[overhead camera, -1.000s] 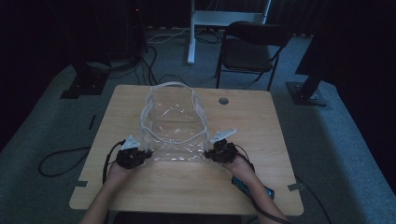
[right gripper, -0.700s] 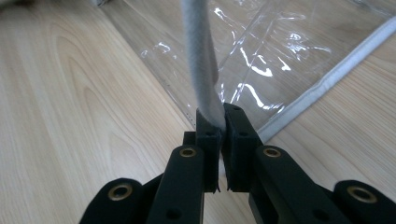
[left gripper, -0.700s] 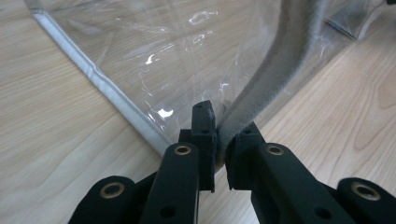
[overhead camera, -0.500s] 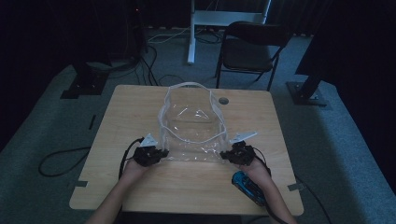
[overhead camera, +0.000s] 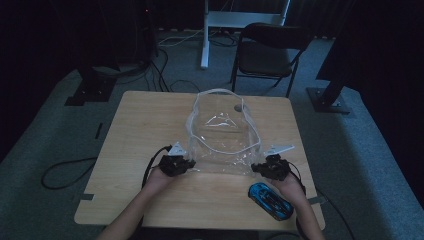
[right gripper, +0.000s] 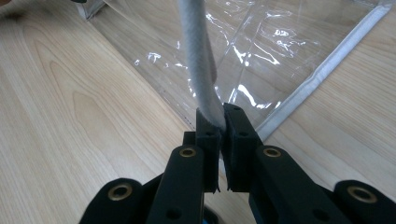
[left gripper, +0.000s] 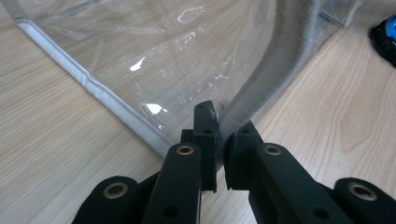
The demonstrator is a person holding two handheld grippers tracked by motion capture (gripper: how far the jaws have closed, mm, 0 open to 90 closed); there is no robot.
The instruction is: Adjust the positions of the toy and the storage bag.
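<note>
A clear plastic bag point(overhead camera: 222, 135) with a white trimmed rim lies open on the wooden table point(overhead camera: 145, 120). My left gripper point(overhead camera: 176, 165) is shut on the bag's near left rim point(left gripper: 261, 88). At the bag's near right corner my right gripper point(overhead camera: 270, 167) is shut on the white rim strip point(right gripper: 198, 56). Both hold the mouth spread apart. The bag's clear wall point(left gripper: 154, 51) and its white seam point(right gripper: 327, 65) rest on the wood. A blue toy car point(overhead camera: 270, 200) lies on the table under my right hand, also seen as the car point(left gripper: 385, 39) at the frame's right edge.
A dark round spot point(overhead camera: 238, 107) marks the table's far side behind the bag. A black folding chair point(overhead camera: 267, 55) stands beyond the table. Cables point(overhead camera: 65, 170) trail on the grey carpet at the left. Bare wood lies left of the bag.
Both grippers have carried the bag to the right across the table. The blue car now lies uncovered beside my right hand.
</note>
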